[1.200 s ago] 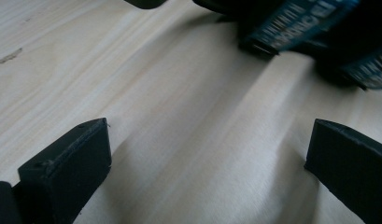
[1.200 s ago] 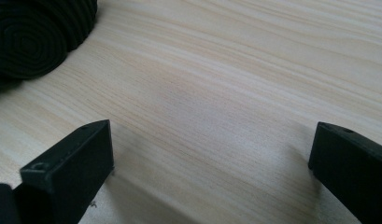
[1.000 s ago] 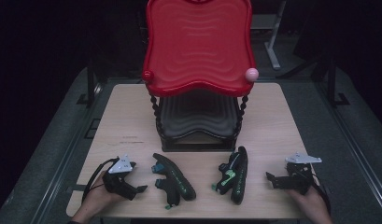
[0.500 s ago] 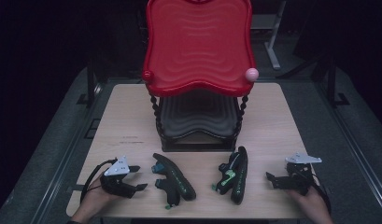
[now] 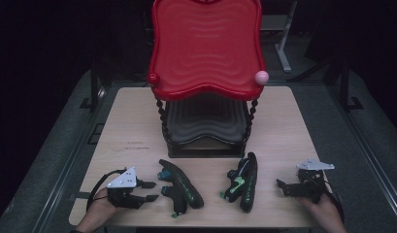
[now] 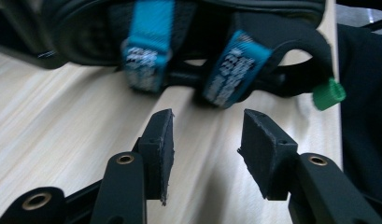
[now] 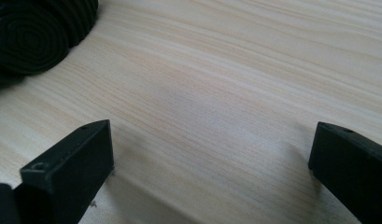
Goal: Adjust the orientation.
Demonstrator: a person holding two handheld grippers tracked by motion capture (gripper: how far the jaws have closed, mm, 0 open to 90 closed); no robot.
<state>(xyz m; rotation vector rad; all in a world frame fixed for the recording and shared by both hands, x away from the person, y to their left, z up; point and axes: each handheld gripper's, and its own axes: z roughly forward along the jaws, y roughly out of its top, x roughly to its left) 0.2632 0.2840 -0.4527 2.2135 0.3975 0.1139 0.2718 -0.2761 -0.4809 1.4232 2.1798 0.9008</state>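
Two black sandals lie near the table's front edge. The left sandal (image 5: pixel 181 187) has blue straps (image 6: pixel 228 70) and a green tab (image 6: pixel 329 94); the right sandal (image 5: pixel 244 182) has green trim. My left gripper (image 5: pixel 150 191) rests on the table just left of the left sandal, open, with its pads (image 6: pixel 158 140) a short way from the straps and nothing between them. To the right of the right sandal my right gripper (image 5: pixel 282 187) stands wide open over bare wood. That sandal's ribbed sole (image 7: pixel 30 32) lies ahead of its left jaw.
A two-tier stand fills the table's middle back: a red wavy top tray (image 5: pixel 206 48) on twisted black posts over a black lower tray (image 5: pixel 206 121). A pink ball (image 5: pixel 261 76) and a red ball (image 5: pixel 153 78) cap its front corners. The wooden table (image 5: pixel 128 126) shows at both sides.
The left gripper has shifted slightly, its jaws now lying level toward the left sandal. The right gripper and both sandals have not moved.
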